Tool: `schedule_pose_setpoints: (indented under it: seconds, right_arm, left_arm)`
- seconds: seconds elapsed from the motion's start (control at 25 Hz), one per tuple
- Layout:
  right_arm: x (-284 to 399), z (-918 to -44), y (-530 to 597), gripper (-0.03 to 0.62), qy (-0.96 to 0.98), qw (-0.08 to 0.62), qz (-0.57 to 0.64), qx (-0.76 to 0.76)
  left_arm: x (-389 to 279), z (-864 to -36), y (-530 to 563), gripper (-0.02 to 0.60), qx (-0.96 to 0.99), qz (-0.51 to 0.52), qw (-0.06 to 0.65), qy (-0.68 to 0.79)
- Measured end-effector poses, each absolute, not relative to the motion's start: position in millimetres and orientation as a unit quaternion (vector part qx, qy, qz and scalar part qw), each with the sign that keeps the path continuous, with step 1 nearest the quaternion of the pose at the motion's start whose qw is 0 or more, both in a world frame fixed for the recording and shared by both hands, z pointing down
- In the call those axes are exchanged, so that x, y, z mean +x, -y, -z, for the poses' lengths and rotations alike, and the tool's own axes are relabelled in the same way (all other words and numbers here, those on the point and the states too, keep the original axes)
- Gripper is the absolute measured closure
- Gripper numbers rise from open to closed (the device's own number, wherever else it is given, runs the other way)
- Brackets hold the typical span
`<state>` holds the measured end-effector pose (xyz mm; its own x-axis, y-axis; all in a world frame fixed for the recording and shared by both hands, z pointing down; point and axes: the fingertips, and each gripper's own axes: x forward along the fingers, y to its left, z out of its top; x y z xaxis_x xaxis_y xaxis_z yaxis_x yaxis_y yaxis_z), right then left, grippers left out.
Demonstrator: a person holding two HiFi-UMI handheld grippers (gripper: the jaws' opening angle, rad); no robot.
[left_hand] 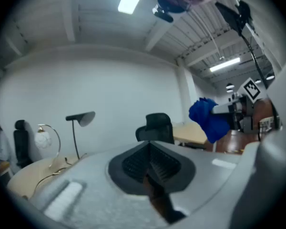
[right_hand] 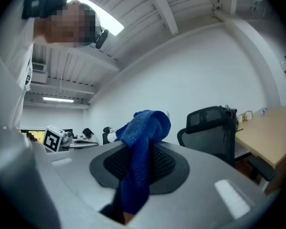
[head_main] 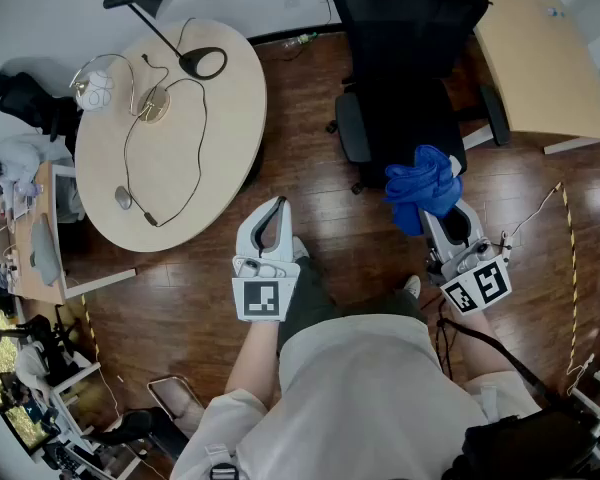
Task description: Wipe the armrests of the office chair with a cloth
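— Cloth [head_main: 423,183] first: where was it?

— Bunched up, blue, in the right gripper [head_main: 438,214]. The jaws were clamped on it. In the right gripper view a fold stood above the pads and the rest hung down between them.

— And the left gripper [head_main: 278,206]?

— Jaws together, with nothing between them. It was held low in front of the person, over the wooden floor [head_main: 180,298], pointing forward.

— How did the cloth sit against the office chair [head_main: 410,58]?

— The chair was black, straight ahead of the person, with its back at the far side. In the head view the cloth hung at the near edge of the seat. I could not tell whether it touched the seat.

— What about the armrests?

— One armrest [head_main: 351,128] stood out on the person's left of the seat, the other armrest [head_main: 496,115] on the right. The cloth was in between and nearer the person, apart from both.

— Were the grippers close together?

— No, they were apart, with the person's legs between them. From the left gripper view the cloth showed off to the right, with the chair farther back.

— Anything else around?

— A round pale surface [head_main: 100,168] to the left carried a black lamp [head_main: 202,62] and some looped cable. A light wooden desk [head_main: 540,68] stood just beside the chair on the right.
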<state>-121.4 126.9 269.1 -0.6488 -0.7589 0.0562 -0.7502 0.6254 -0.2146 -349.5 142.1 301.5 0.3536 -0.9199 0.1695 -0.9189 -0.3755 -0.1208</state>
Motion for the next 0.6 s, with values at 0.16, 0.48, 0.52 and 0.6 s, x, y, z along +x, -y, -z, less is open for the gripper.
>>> schedule_pose_setpoints:
  seconds: [0.16, 0.48, 0.52, 0.6]
  right_arm:
    - [-224.2, -347.0, -76.2, 0.505, -0.899, 0.007, 0.145, -0.413]
    - [-305.5, -542.2, -39.7, 0.505, -0.861, -0.048, 0.208, -0.461]
    - [-312.1, -571.6, -34.9, 0.507, -0.859, -0.054, 0.207, -0.465]
    - [-318.7, -626.5, -25.0, 0.505, -0.852, -0.067, 0.206, -0.477]
  left_arm:
    - [-407.9, -324.7, -78.5, 0.580, -0.839, 0.079, -0.006, -0.538]
    - [-407.4, -469.3, -43.3, 0.580, -0.883, 0.079, -0.085, -0.455]
    - [-407.7, -490.4, -42.5, 0.580, -0.883, 0.079, -0.094, -0.453]
    - [-407.2, -530.6, -45.7, 0.580, -0.883, 0.082, -0.112, -0.448]
